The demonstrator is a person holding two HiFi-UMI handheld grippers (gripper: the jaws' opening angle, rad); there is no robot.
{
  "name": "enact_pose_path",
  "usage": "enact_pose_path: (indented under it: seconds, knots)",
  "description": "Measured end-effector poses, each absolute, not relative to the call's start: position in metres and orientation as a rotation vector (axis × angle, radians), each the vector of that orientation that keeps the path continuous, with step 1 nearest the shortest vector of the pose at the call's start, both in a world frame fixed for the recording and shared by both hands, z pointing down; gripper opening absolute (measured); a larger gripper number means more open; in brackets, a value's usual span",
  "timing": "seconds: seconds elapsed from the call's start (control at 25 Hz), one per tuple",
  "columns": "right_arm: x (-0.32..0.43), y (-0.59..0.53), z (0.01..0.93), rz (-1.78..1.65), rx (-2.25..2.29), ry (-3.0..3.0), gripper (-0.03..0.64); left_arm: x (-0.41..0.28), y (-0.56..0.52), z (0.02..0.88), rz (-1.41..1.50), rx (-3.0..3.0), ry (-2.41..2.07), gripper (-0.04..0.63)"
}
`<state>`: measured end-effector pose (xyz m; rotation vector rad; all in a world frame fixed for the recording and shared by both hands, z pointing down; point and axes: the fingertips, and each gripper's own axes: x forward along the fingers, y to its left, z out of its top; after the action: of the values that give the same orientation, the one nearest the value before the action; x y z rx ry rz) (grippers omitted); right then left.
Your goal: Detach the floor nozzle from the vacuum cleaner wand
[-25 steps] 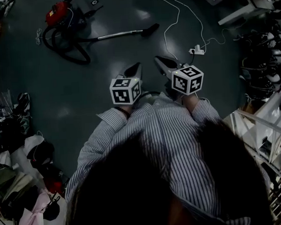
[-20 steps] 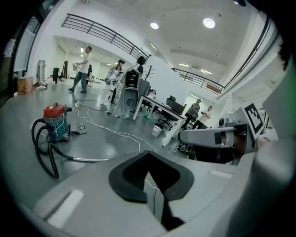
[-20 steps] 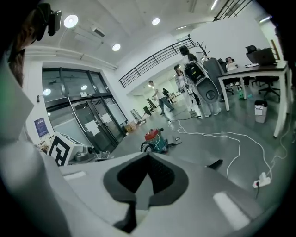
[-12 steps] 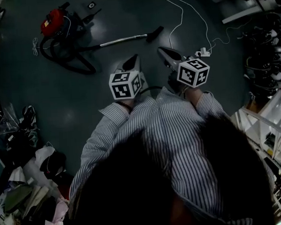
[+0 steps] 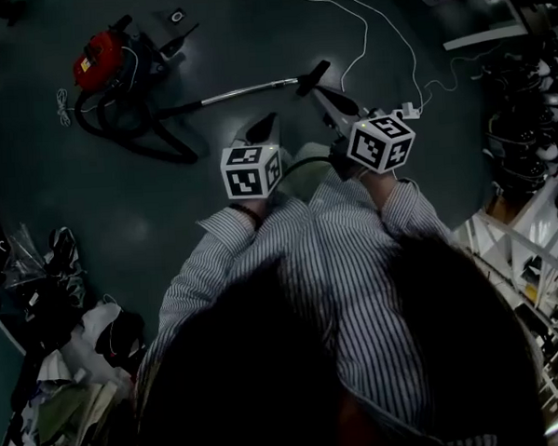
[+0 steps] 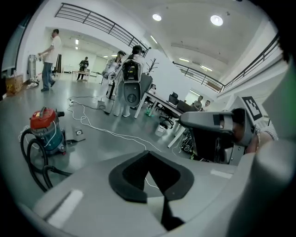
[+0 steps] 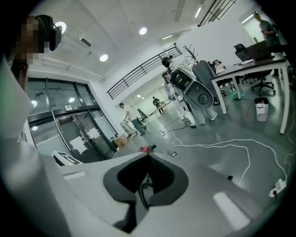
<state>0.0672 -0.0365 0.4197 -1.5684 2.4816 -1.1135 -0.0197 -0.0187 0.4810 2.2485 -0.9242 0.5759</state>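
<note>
Head view: black nozzle [image 5: 313, 77], silver wand [image 5: 249, 90]

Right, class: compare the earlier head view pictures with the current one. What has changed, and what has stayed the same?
Both grippers have advanced with the person toward the black floor nozzle. The right gripper is now close beside it, the left gripper further back. Nothing taken or released. Unchanged: jaws shut, empty; nozzle on the silver metal wand.

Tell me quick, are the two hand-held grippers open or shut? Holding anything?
Left hand-held gripper: shut, holding nothing.
Right hand-held gripper: shut, holding nothing.
</note>
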Motion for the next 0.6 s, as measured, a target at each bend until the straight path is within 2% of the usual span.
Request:
enact_pose_path:
  seconds: [0.6]
  knots:
    - [0.073, -0.083, 0.473, -1.278, -1.579, 2.535, 0.002, -0.007, -0.064, 0.522, 0.646, 2.209, -0.855, 0.006]
